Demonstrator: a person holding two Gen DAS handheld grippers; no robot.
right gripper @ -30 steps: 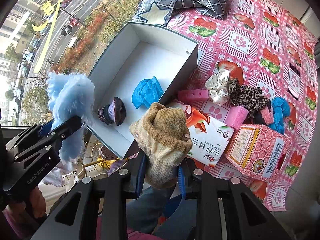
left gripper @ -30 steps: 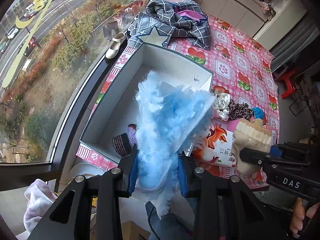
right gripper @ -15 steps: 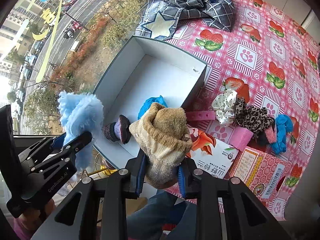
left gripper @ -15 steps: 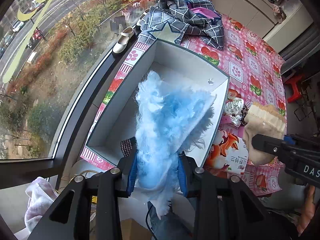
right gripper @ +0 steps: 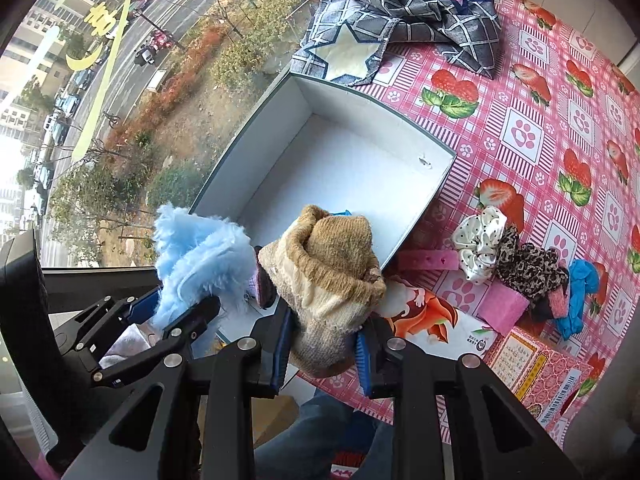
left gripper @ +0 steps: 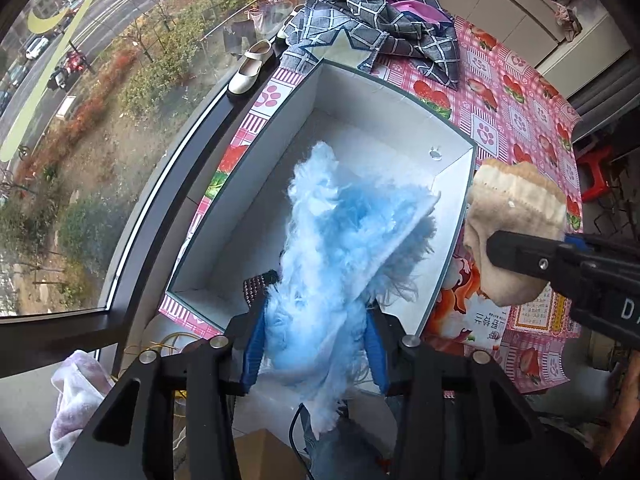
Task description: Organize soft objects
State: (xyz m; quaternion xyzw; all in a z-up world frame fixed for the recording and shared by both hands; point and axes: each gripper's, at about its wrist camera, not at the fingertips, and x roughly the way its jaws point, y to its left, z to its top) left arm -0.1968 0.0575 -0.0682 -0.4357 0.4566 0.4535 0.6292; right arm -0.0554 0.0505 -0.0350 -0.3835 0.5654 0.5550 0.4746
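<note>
A fluffy blue cloth (left gripper: 340, 264) is clamped in the left tool (left gripper: 316, 344), held above the near end of an open white box (left gripper: 360, 128). The right tool (right gripper: 322, 354) grips a tan sock (right gripper: 328, 280) just beside it (near the box's right wall). Hair ties (right gripper: 504, 252) and a plaid garment (right gripper: 404, 12) lie on the pink-checked table (right gripper: 540, 128).

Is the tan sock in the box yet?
No. The right claw is shut on the tan sock, held near the box's near corner.
</note>
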